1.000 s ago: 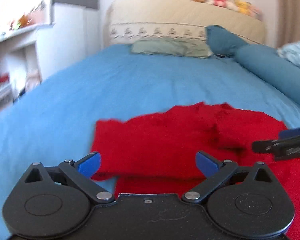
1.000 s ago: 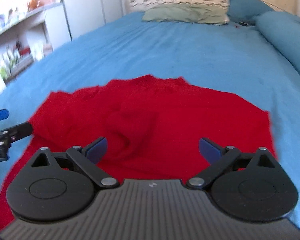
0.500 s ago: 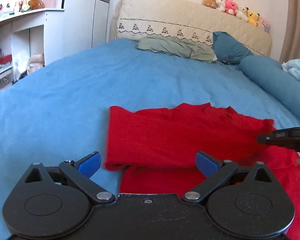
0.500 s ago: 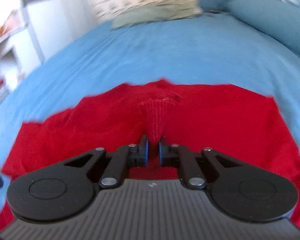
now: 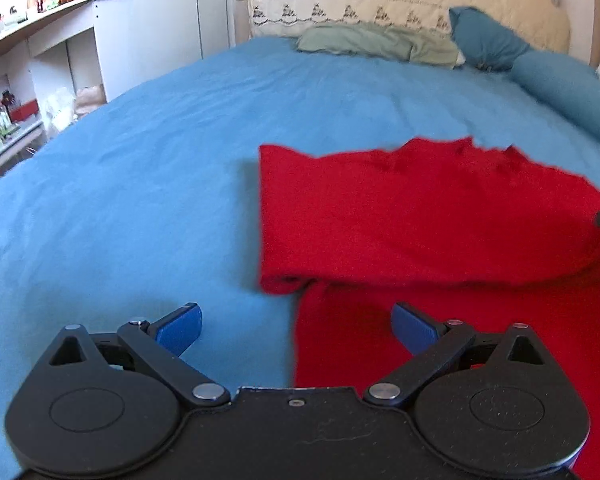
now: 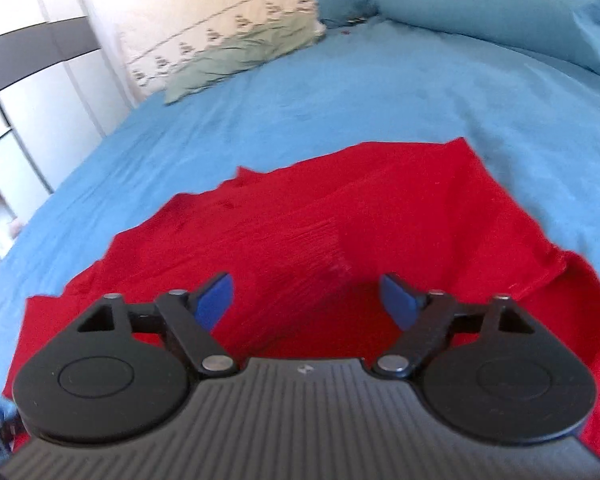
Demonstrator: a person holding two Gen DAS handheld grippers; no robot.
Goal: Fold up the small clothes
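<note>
The red garment (image 5: 420,208) lies on the blue bed (image 5: 140,168), its left part folded over itself. My left tongs (image 5: 296,328) are spread and empty above its near left edge. My right tongs (image 6: 308,300) have just been opening, spread over the cloth, pinching nothing

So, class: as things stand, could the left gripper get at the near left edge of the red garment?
Probably yes. The left gripper hangs with jaws open straddling that edge of the red garment, with only bare blue bedspread alongside and nothing in between.
</note>
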